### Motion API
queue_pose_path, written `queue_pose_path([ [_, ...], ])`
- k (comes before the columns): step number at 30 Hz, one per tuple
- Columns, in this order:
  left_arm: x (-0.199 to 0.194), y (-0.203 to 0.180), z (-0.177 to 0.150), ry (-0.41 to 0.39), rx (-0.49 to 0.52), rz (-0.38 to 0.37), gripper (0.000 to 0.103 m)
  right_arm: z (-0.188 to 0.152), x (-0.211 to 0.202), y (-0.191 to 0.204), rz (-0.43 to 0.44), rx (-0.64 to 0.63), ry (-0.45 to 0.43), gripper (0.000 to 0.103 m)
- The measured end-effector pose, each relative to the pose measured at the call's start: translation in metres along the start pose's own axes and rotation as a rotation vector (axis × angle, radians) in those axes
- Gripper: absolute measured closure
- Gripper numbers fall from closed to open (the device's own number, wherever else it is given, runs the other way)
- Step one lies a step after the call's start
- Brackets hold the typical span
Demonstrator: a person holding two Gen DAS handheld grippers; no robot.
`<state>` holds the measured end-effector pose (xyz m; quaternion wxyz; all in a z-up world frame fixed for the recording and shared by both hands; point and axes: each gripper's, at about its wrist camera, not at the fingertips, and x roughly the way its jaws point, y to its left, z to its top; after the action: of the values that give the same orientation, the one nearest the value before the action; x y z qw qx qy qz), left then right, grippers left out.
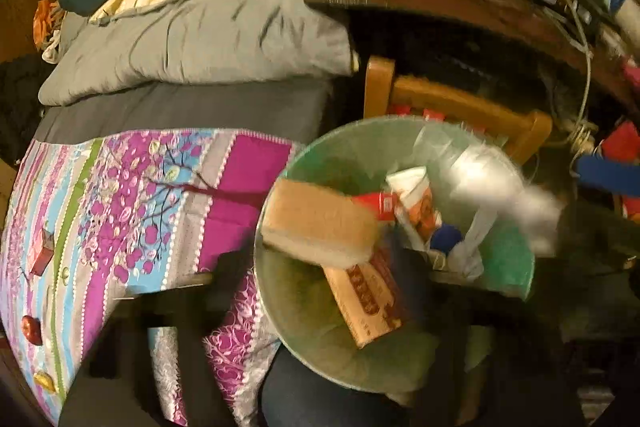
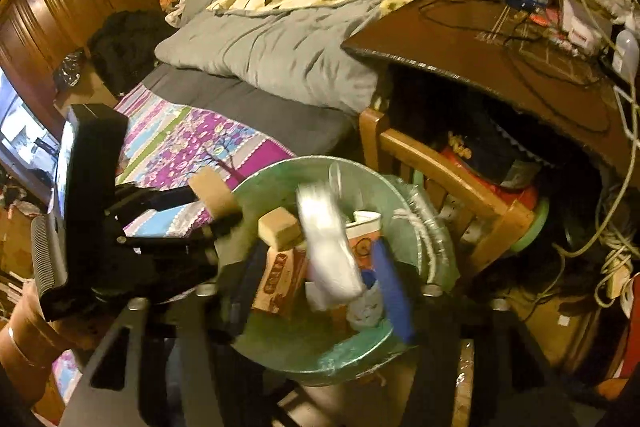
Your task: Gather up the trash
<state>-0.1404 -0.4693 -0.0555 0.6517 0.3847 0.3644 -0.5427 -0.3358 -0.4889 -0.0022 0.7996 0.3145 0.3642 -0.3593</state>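
right gripper [image 2: 320,291] sits closest in its own view, at 6 o'clock: released, its dark finger and its blue finger stand apart, with a blurred white wad [image 2: 332,259] between them over the bin's mouth, and neither finger plainly presses on it. left gripper [image 2: 246,211], at 9 o'clock in that view, is also released; its two tan foam pads [image 2: 280,227] are spread wide with nothing clamped between them, one of them over the bin's rim.

bed [image 2: 280,55] fills 10 to 12 o'clock, with a grey quilt and a purple flowered cover [image 2: 192,139]. dark wooden desk [image 2: 500,43] lies at 2 o'clock, cluttered with cables along its far edge. wooden chair [image 2: 460,183] stands at 3 o'clock, just beside the bin.

green bin [image 2: 280,175] is at centre, below both grippers. inside it lie the trash: a brown box with red print [image 2: 280,279], tilted against the wall, and a paper cup [image 1: 416,203] beside the wad.
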Motion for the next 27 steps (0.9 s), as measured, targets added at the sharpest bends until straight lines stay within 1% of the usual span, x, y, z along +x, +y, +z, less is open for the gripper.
queue_pose_path([
  [11,-0.017,-0.002,-0.009,-0.046,0.003,-0.001,0.019,-0.015,-0.017,0.002,-0.085,-0.036,-0.044,0.044],
  [13,-0.02,-0.004,-0.013,-0.047,0.002,-0.002,0.019,-0.019,-0.026,0.001,-0.098,-0.037,-0.076,0.035],
  [14,-0.022,-0.004,-0.015,-0.045,0.0,-0.006,0.019,-0.022,-0.031,0.001,-0.108,-0.038,-0.096,0.027],
  [15,-0.024,-0.005,-0.019,-0.041,-0.004,-0.02,0.018,-0.026,-0.04,0.001,-0.121,-0.04,-0.134,0.022],
  [16,-0.027,-0.006,-0.022,-0.038,-0.006,-0.032,0.017,-0.029,-0.046,0.0,-0.129,-0.042,-0.162,0.019],
  [18,-0.036,-0.007,-0.029,-0.055,-0.01,-0.039,0.013,-0.037,-0.06,-0.001,-0.161,-0.052,-0.215,0.004],
  [20,-0.049,-0.007,-0.037,-0.11,-0.024,-0.012,0.009,-0.047,-0.075,-0.002,-0.205,-0.077,-0.281,0.005],
  [21,-0.053,-0.007,-0.04,-0.127,-0.033,-0.004,0.008,-0.053,-0.084,-0.002,-0.251,-0.096,-0.324,0.005],
  [22,-0.059,-0.007,-0.044,-0.146,-0.043,-0.003,0.008,-0.058,-0.091,-0.003,-0.291,-0.102,-0.359,0.005],
  [23,-0.063,-0.007,-0.046,-0.16,-0.051,-0.003,0.007,-0.063,-0.096,-0.004,-0.309,-0.103,-0.377,0.005],
  [26,-0.081,-0.01,-0.056,-0.225,-0.069,-0.009,0.006,-0.07,-0.105,-0.011,-0.312,-0.101,-0.361,0.005],
  [27,-0.086,-0.013,-0.06,-0.245,-0.064,0.0,0.006,-0.073,-0.108,-0.012,-0.33,-0.096,-0.363,0.005],
])
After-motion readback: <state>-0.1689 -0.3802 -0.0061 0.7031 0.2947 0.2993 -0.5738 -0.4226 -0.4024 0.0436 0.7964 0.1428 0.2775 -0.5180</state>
